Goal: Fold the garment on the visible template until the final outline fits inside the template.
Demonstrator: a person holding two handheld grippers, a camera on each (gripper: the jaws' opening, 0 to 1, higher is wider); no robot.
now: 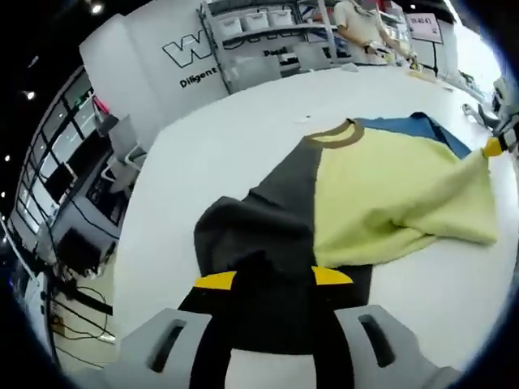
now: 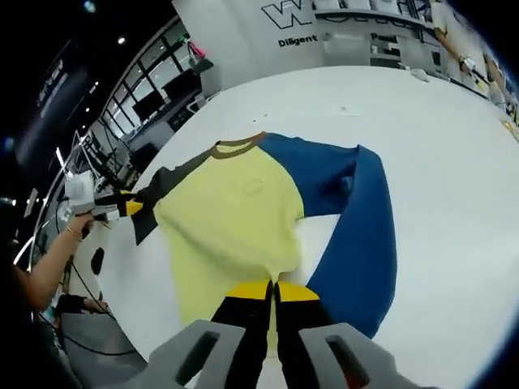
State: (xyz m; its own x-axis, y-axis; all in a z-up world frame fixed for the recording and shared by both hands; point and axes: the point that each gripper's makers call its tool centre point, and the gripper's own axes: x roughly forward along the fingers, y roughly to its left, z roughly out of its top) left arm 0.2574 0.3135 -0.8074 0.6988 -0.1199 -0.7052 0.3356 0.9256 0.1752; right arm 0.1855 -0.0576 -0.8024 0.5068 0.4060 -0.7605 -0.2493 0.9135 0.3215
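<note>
A colour-block sweatshirt lies on the white table (image 1: 243, 138), with a yellow body (image 1: 389, 194), a brown collar (image 1: 336, 135), a dark grey sleeve (image 1: 259, 219) and a blue sleeve (image 2: 365, 235). My left gripper (image 1: 273, 278) is shut on the bunched end of the dark grey sleeve. From the right gripper view it appears at the left as the left gripper (image 2: 122, 208), pulling that sleeve (image 2: 162, 186) outward. My right gripper (image 2: 272, 290) is shut on the hem of the yellow body (image 2: 235, 211). In the left gripper view, the right gripper (image 1: 495, 146) holds that hem lifted off the table.
The table (image 2: 454, 146) stretches wide and white around the garment. A person (image 1: 365, 28) stands at its far end beside shelves of bins (image 1: 259, 20). A hand (image 2: 49, 259) holds the left gripper. Desks with monitors (image 1: 73, 170) lie beyond the table's left edge.
</note>
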